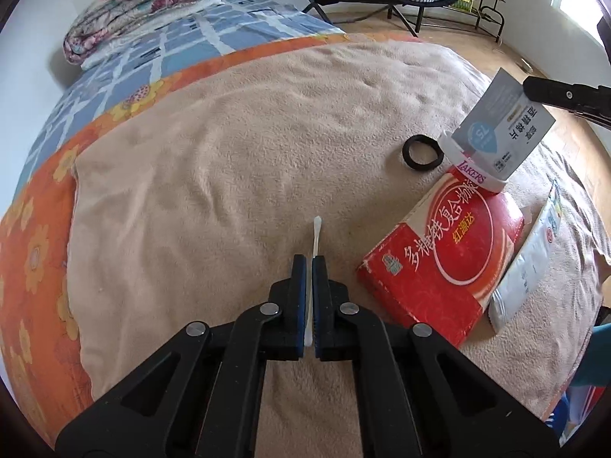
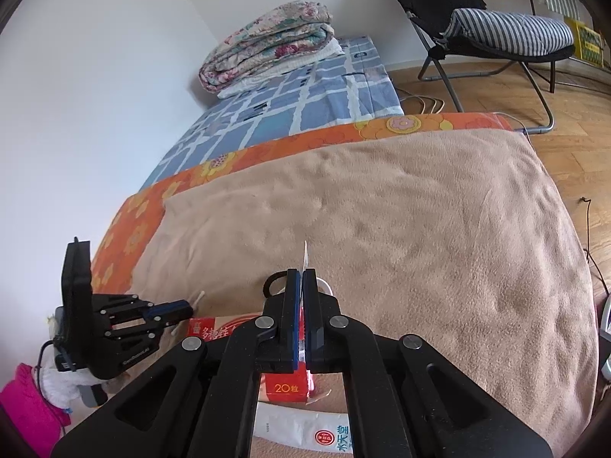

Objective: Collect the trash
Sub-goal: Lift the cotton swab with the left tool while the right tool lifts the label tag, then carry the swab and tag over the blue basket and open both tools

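The left gripper [image 1: 309, 263] is closed on a cotton swab [image 1: 315, 236], whose white tip sticks out past the fingertips toward 12 o'clock above the tan blanket [image 1: 229, 152]. At 3 o'clock lies a red box [image 1: 439, 267]. The right gripper [image 2: 302, 274] pinches a paper packet [image 1: 500, 133] held above the box, near a black ring [image 1: 422, 152].

Ahead and to your left the tan blanket [image 1: 229, 160] lies open. To your right, the red box [image 1: 439, 263], black ring [image 1: 422, 152] and white pouch [image 1: 527, 263] crowd it.
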Action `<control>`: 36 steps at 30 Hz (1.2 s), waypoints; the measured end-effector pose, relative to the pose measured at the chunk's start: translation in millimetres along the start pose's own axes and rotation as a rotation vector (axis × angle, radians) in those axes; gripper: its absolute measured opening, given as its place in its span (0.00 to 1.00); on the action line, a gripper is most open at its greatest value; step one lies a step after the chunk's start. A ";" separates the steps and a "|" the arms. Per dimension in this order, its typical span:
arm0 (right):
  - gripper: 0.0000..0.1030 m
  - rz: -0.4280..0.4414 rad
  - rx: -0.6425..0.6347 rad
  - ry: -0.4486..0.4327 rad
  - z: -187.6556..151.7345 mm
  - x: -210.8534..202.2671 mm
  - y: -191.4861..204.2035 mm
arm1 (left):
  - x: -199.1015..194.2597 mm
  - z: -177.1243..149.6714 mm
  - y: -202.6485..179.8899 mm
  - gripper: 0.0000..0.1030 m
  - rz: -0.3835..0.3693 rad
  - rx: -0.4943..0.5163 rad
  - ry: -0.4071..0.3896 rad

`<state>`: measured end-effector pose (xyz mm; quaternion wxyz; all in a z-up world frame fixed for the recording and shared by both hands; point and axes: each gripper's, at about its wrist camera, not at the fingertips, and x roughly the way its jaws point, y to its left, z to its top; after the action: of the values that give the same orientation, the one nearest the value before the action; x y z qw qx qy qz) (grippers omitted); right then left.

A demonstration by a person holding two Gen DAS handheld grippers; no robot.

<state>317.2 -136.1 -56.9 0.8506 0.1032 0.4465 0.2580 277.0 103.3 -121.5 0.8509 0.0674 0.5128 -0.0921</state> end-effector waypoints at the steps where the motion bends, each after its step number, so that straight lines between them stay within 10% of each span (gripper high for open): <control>1: 0.00 -0.002 -0.004 -0.003 0.1 -1.5 1.2 | -0.5 -0.1 0.0 0.01 -0.001 -0.002 0.001; 13: 0.00 0.015 -0.021 0.005 -1.2 -0.1 6.5 | 18.9 16.6 -18.4 0.01 0.090 0.086 0.096; 19: 0.00 0.028 -0.025 0.007 -0.8 0.2 6.9 | 23.6 20.8 -12.0 0.22 0.122 0.056 0.134; 23: 0.00 0.024 -0.019 0.008 -0.9 0.3 6.5 | 26.1 21.0 -16.1 0.03 0.074 0.083 0.150; 36: 0.00 0.024 -0.023 -0.014 -0.3 -10.9 9.5 | -11.6 18.7 -14.1 0.00 0.050 0.047 0.071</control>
<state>308.6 -133.9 -45.5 0.8517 0.1007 0.4362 0.2724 284.6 86.7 -102.8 0.8324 0.1034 0.5385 -0.0802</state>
